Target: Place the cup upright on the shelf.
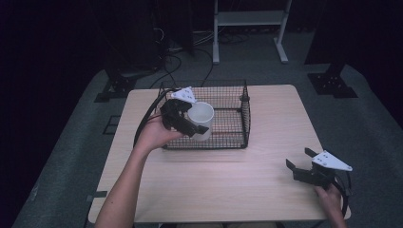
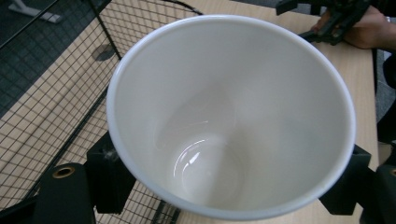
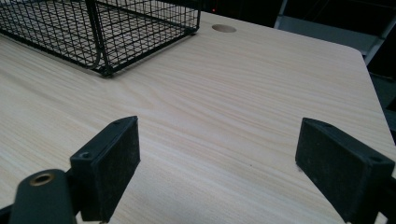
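1. Gripping the white cup (image 2: 231, 116), the left gripper (image 1: 183, 118) has its jaws clamped on opposite sides of the cup wall, one black pad at either side in the left gripper view.
2. The cup is empty, tilted, and held above the near-left corner of the black wire basket (image 1: 228, 111), clear of the basket floor in the high view.
3. The right gripper (image 1: 304, 164) rests near the right edge of the wooden table (image 1: 228, 185), jaws spread wide with nothing between them; only bare tabletop shows between the pads in the right gripper view.
4. The basket stands at the far centre of the table, well apart from the right gripper.
5. Step in hand, as judged: carrying the cup at the basket, either placing it in or lifting it out; the direction cannot be told.
6. Next move, if placing: level the cup, lower it past the wire rim without contact, seat it on the mesh floor, then release the jaws.
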`<action>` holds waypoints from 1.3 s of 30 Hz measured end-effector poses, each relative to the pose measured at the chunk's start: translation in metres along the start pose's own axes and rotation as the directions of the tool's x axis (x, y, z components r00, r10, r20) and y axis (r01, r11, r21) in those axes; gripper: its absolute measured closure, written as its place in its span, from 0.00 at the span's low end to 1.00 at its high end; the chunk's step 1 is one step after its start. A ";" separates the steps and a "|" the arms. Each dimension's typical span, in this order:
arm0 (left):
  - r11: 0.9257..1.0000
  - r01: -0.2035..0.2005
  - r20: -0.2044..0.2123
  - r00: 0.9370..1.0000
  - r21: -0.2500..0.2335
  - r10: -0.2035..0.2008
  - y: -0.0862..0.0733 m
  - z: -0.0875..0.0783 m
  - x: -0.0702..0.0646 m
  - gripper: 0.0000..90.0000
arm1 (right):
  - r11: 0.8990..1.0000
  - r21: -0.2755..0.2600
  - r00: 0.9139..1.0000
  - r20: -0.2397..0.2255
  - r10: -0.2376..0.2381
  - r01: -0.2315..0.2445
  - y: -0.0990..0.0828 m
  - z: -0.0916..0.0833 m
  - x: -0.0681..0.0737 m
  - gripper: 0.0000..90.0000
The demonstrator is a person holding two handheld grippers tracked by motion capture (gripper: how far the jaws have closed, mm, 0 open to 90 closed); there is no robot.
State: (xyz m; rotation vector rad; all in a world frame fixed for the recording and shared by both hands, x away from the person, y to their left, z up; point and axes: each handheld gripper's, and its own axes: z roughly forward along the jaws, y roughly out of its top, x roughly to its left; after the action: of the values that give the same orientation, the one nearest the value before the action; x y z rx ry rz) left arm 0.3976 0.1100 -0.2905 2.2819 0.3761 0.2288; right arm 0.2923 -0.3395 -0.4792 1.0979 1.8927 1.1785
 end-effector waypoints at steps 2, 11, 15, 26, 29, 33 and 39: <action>1.000 0.009 -0.006 1.000 -0.004 -0.009 0.000 0.001 0.007 0.23 | 1.000 0.000 1.000 0.000 0.001 -0.001 0.000 0.000 0.000 0.15; 0.999 0.027 -0.016 1.000 0.016 -0.027 0.004 0.009 0.026 0.23 | 1.000 -0.001 1.000 -0.001 0.003 -0.003 0.000 0.000 0.000 0.15; 0.999 0.033 -0.021 0.999 0.012 -0.032 0.005 0.012 0.032 0.23 | 1.000 -0.001 1.000 -0.002 0.000 0.000 0.000 0.000 0.000 0.15; 0.998 0.047 -0.040 0.998 0.036 -0.045 0.006 0.025 0.053 0.23 | 1.000 -0.003 1.000 -0.001 0.001 -0.001 0.000 0.000 0.000 0.15; 0.997 0.064 -0.035 0.997 0.053 -0.062 0.004 0.035 0.062 0.23 | 1.000 -0.003 1.000 -0.001 0.003 -0.003 0.000 0.000 0.000 0.15; 0.996 0.074 -0.032 0.997 0.051 -0.073 0.001 0.044 0.069 0.23 | 1.000 -0.003 1.000 -0.003 0.001 -0.001 0.000 0.000 0.000 0.15; 0.994 0.091 -0.034 0.995 0.064 -0.089 -0.002 0.060 0.078 0.23 | 1.000 -0.004 1.000 -0.007 0.001 -0.001 0.000 0.000 0.000 0.15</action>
State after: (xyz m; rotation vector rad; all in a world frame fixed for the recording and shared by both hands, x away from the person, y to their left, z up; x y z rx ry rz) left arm 0.4875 0.0968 -0.3288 2.3213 0.5076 0.2091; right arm 0.2925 -0.3398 -0.4791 1.0940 1.8943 1.1876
